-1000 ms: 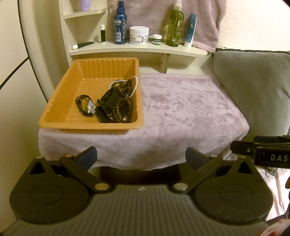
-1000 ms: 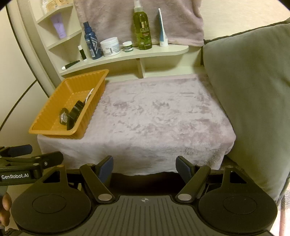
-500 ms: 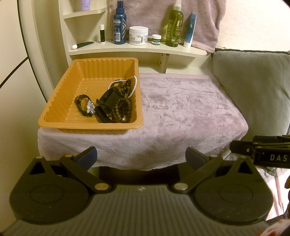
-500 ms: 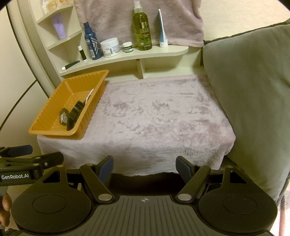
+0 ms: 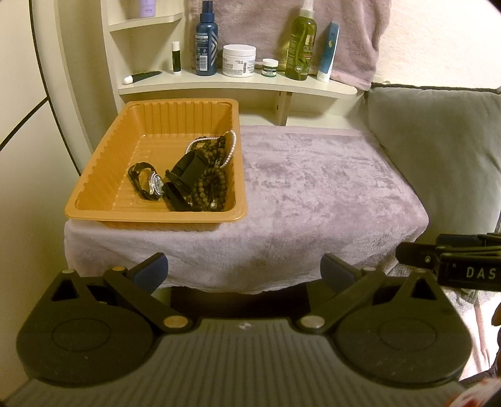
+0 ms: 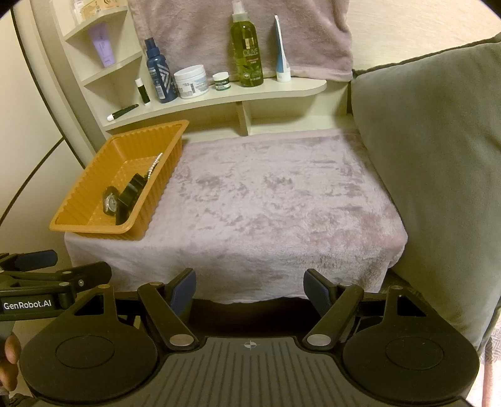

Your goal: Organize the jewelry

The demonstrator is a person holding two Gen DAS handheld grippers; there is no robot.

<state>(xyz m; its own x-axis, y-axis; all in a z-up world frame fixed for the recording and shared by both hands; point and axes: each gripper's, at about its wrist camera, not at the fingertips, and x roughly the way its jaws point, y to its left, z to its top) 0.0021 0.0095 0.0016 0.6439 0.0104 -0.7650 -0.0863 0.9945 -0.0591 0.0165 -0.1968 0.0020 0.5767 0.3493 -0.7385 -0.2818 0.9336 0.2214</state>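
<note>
An orange plastic tray (image 5: 94,188) sits on the left of a mauve plush table cover (image 5: 313,188). Inside lie a wristwatch (image 5: 153,183), a black band (image 5: 188,175), dark bead bracelets (image 5: 213,181) and a white pearl strand (image 5: 231,147). The tray (image 6: 169,150) and watch (image 6: 110,202) also show in the right wrist view. My left gripper (image 5: 244,269) is open and empty, in front of the table edge. My right gripper (image 6: 249,285) is open and empty, also short of the table edge.
A shelf (image 5: 238,83) behind the table holds a blue bottle (image 5: 206,40), a white jar (image 5: 239,61), a green bottle (image 5: 300,47) and tubes. A grey cushion (image 6: 432,156) stands on the right. A towel (image 6: 238,28) hangs on the wall.
</note>
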